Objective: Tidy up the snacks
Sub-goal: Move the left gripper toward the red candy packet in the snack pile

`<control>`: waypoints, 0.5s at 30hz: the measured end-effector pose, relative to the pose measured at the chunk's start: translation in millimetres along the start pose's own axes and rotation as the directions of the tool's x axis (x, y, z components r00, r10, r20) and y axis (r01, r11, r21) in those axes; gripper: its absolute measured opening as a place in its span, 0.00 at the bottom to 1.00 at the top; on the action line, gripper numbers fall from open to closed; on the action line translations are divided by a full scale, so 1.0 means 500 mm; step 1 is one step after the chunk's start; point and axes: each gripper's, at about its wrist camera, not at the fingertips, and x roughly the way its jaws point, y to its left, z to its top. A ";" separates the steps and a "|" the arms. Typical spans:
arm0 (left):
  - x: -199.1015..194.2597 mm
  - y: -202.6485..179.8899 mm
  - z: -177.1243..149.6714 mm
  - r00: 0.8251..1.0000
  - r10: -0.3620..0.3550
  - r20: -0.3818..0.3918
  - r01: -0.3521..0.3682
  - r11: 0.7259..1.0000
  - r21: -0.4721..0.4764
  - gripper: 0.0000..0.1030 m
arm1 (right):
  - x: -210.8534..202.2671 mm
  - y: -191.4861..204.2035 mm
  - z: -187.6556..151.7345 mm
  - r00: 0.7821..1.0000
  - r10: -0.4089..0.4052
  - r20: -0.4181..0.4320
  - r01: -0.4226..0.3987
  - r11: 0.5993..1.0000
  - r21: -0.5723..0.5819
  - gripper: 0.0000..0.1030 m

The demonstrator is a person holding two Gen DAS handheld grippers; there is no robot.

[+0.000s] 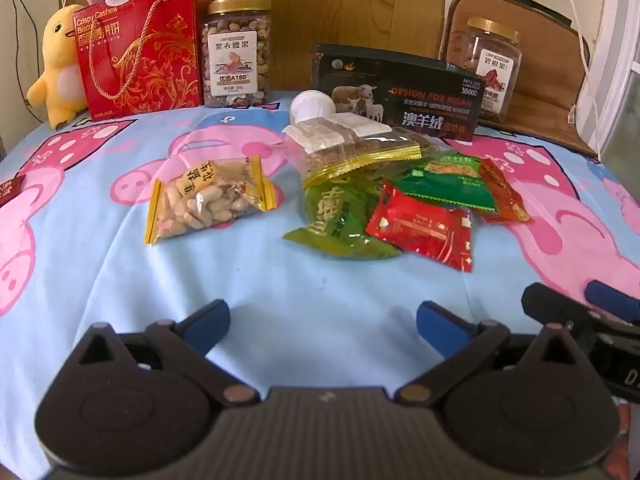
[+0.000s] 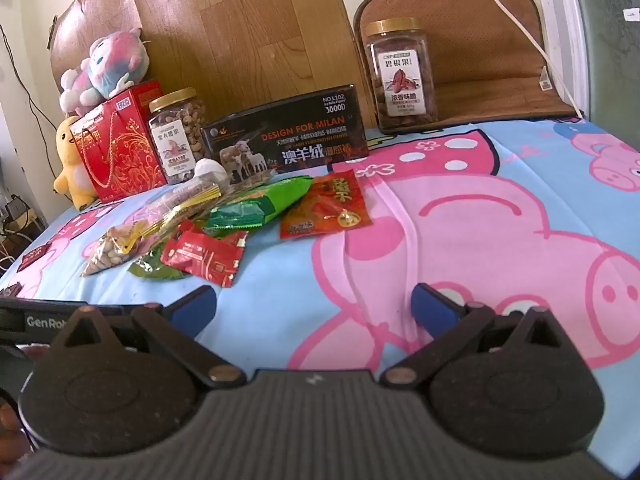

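Note:
Snack packets lie in a loose heap on a blue cartoon-pig sheet [image 1: 280,280]. A clear peanut bag [image 1: 208,196] sits apart at the left. Beside it are a yellow-green packet [image 1: 340,216], a red packet [image 1: 420,228], a dark green packet [image 1: 444,184], an orange-red packet [image 1: 500,192] and a clear gold-edged bag [image 1: 356,148]. My left gripper [image 1: 322,320] hovers open in front of the heap, nothing between its fingers. My right gripper [image 2: 314,304] is open too, right of the heap and short of the orange-red packet [image 2: 326,208]; the red packet [image 2: 202,256] lies at its left.
At the back stand a red biscuit box [image 1: 140,48], a cashew jar [image 1: 236,52], a black carton [image 1: 396,88] and a pecan jar [image 2: 402,72]. Plush toys [image 1: 58,68] sit at the far left. The right gripper's body shows at the edge [image 1: 580,316].

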 end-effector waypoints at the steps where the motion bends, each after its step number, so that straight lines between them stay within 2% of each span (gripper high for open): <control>1: 0.000 -0.002 -0.001 1.000 0.001 0.002 -0.001 1.000 0.006 1.00 | 0.000 0.001 0.000 1.000 -0.001 -0.001 0.001 1.000 -0.002 1.00; 6: -0.003 -0.002 0.001 1.000 -0.019 0.023 0.019 1.000 0.012 1.00 | 0.001 -0.006 0.008 1.000 -0.017 0.006 0.017 1.000 -0.016 1.00; 10: -0.021 0.017 -0.022 0.994 -0.070 0.086 0.070 0.998 0.000 1.00 | 0.003 -0.014 0.019 0.998 -0.054 0.042 0.055 0.998 -0.020 1.00; 15: -0.032 0.027 -0.028 0.990 -0.101 0.098 0.103 0.994 -0.021 1.00 | 0.006 -0.034 0.034 0.994 -0.089 0.063 0.091 0.995 -0.029 1.00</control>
